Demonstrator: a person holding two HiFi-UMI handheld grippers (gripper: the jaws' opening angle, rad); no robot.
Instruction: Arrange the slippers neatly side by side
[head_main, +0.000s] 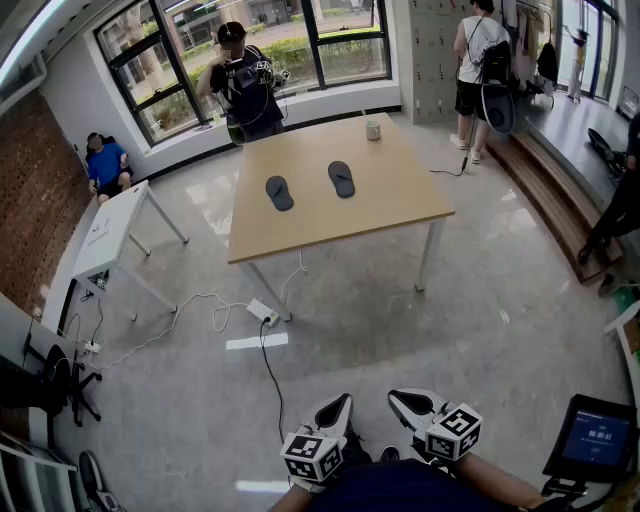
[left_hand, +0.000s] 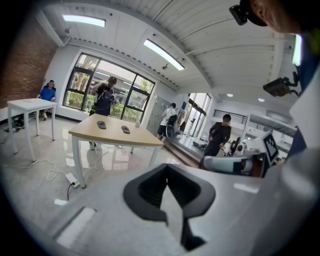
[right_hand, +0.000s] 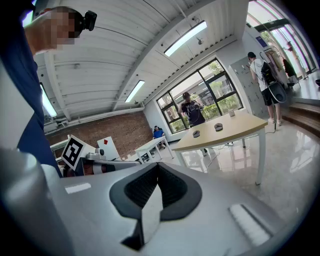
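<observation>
Two dark slippers lie apart on the wooden table (head_main: 390, 210), far ahead of me: the left slipper (head_main: 279, 192) and the right slipper (head_main: 341, 178), both soles down. They also show small in the left gripper view as the left slipper (left_hand: 101, 124) and right slipper (left_hand: 125, 129), and in the right gripper view as the left slipper (right_hand: 196, 133) and right slipper (right_hand: 218, 127). My left gripper (head_main: 342, 405) and right gripper (head_main: 397, 400) are held close to my body at the bottom of the head view, both shut with nothing in them.
A cup (head_main: 373, 129) stands at the table's far edge. A person (head_main: 243, 85) stands behind the table; another (head_main: 478, 60) stands at the back right. A power strip and cable (head_main: 262, 313) lie on the floor before the table. A small white table (head_main: 108, 230) is at the left.
</observation>
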